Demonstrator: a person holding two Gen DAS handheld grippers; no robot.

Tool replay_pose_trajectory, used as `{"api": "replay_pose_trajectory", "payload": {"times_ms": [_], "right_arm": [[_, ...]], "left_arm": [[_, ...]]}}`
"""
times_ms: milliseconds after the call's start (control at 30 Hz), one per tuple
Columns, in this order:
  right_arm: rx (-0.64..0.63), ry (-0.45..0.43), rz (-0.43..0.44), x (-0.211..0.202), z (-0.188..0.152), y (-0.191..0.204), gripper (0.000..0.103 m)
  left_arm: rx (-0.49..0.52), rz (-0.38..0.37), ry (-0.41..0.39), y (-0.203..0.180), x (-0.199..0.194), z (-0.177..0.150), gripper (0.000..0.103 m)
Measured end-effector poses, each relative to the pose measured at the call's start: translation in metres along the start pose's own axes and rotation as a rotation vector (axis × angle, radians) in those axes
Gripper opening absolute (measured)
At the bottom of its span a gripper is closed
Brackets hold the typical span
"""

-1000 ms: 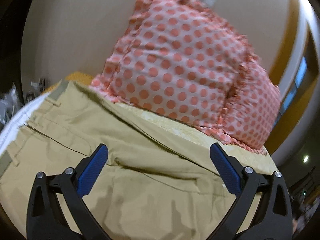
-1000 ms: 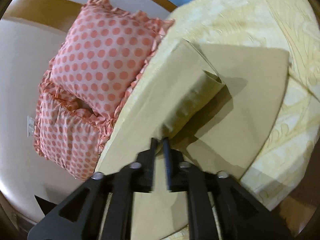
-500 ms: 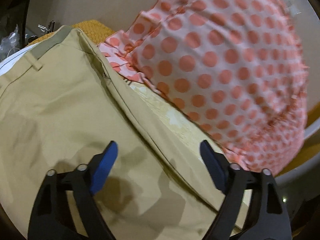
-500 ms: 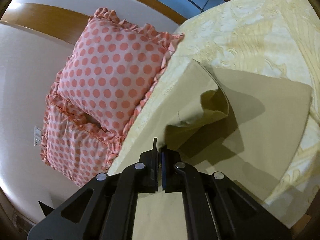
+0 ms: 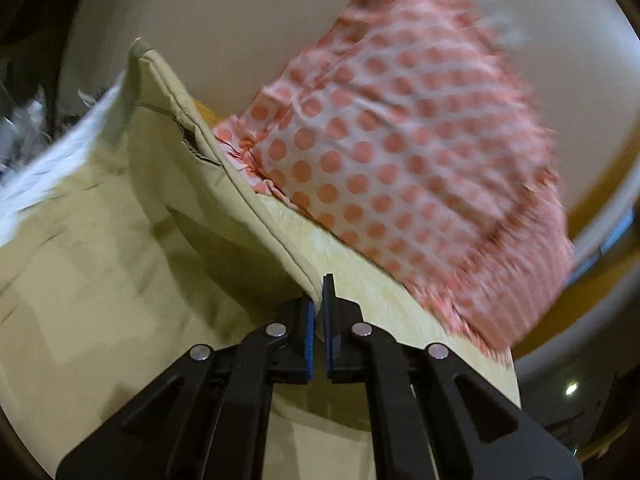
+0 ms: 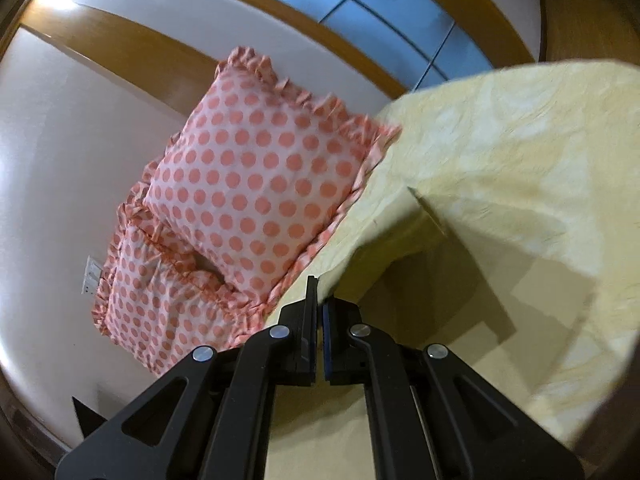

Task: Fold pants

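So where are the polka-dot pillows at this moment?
In the right wrist view the polka-dot pillows lean on the wall left of centre, at the bedspread's left edge, left of the lifted pants.

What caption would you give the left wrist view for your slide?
Left tool shut on the side seam of khaki pants, lifting it off the yellow bedspread beside a polka-dot pillow.

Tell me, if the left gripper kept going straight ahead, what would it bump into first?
Probably the polka-dot pillow: the left gripper, shut on the pants, points along their lifted edge toward it. Depth is unclear.
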State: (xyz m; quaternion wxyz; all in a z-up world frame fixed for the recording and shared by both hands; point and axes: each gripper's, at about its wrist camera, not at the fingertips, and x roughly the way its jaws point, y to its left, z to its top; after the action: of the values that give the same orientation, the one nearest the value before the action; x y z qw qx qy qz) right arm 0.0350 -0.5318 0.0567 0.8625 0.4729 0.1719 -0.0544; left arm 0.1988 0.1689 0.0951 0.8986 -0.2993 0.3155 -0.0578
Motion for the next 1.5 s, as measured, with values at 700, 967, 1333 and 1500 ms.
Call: {"api": "replay_pose_trajectory", "payload": {"times_ms": [700,967,1333,1500], "right_arm": [[-0.082,-0.112,-0.327,-0.044,-0.041,-0.057,0.064],[-0.244,-0.130,-0.318,-0.023,-0.065,-0.050,0.014],[-0.547,-0.046,0.093,-0.003,-0.104,0.105,0.005],[-0.708,0.256,0.425,0.039,-0.222,0.215,0.005]], "left_arm": [[-0.062,0.039,-0.020,0.066,-0.096,-0.178,0.042],[-0.022,0.027,-0.051,0.064,-0.109,-0.178,0.053],[-0.144,0.097,-0.194,0.114,-0.147,-0.165,0.070],[-0.195,0.108,-0.217,0.133,-0.156,-0.159,0.078]]}}
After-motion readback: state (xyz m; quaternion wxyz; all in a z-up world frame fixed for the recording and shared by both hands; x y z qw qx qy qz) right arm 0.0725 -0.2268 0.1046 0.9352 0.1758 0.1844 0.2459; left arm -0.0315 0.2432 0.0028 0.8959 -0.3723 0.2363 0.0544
